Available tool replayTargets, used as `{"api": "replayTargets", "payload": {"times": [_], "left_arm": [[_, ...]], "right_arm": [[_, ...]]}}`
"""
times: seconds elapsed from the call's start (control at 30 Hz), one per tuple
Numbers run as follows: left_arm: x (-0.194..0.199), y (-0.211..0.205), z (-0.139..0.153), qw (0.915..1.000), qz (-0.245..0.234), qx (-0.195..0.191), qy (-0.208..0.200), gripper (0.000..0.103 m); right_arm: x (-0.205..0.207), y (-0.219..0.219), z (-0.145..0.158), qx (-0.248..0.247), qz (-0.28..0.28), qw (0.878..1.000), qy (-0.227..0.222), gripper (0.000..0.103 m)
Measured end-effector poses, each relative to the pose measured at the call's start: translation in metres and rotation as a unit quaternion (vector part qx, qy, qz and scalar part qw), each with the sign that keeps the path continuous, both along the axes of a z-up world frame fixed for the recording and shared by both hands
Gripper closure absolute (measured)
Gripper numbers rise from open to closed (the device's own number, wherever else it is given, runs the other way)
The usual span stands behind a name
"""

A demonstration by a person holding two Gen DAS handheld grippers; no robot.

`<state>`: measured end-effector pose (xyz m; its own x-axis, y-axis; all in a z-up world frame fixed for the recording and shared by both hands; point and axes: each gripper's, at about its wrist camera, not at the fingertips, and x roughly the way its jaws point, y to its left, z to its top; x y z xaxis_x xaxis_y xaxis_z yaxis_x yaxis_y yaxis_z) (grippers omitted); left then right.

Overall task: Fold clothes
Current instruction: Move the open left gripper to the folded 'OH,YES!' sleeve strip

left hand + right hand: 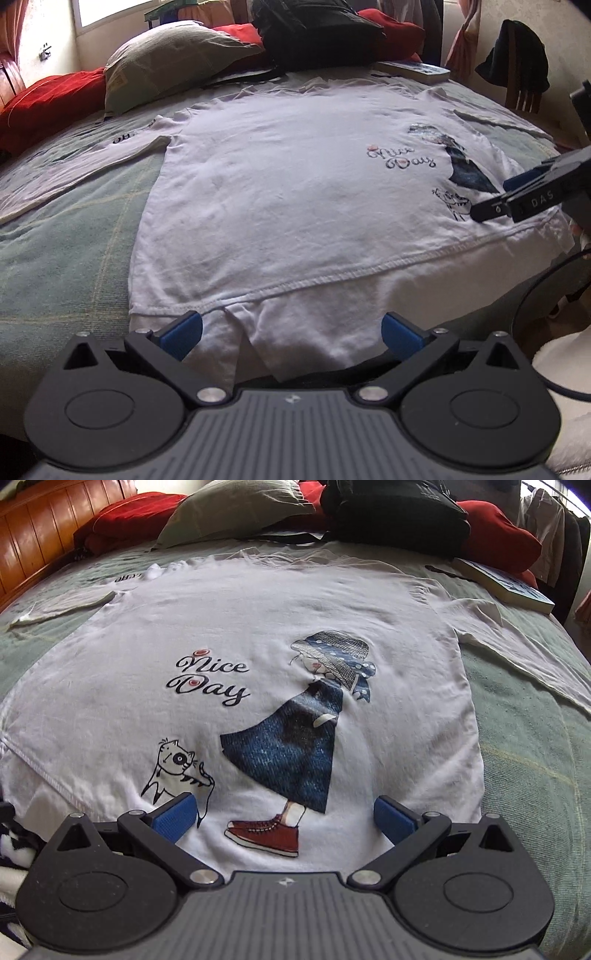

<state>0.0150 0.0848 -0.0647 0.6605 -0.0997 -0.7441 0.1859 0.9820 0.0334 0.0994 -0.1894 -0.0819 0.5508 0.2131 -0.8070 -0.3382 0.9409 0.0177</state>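
Two claws are hovering at the near hem of a white shirt (258, 627), and both are spread wide with nothing between their blue pads. That shirt is lying flat and face up on the bed (74, 229), printed side showing, its long axis running straight away from the claws toward the pillows, sleeves thrown out to either side.

Left claw (291, 330) is sitting right over the hem's left portion, where the lower edge is doubled and a small flap is sticking up; cloth is lying directly between its open fingers. Right claw (284, 812) is poised over the printed sneaker near the hem's right part, and in the left view it is reaching in from the side above the cat print.

Both look equally close to the hem, so I'm judging a two-handed pinch there is coming next.

Green checked bedding is looking soft and a little rumpled. Farther back, a grey pillow (173, 59), red cushions (48, 99), a black bag (395, 509) and a book (506, 587) are crowding the head of the bed.
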Motion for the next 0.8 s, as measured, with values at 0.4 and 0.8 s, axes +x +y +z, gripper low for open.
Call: {"api": "replayTargets", "payload": {"times": [0.4,0.8], "left_arm": [[0.031,0.024,-0.008,0.9977,0.021,-0.062,0.016,0.001],[0.073,0.118,0.025,0.9854,0.149,-0.080,-0.021,0.001]], "right_arm": [[0.015,0.018,0.032,0.047,0.008,0.998,-0.029,0.000],[0.071,0.101,0.039,0.112,0.104,0.988,-0.015,0.000]]}}
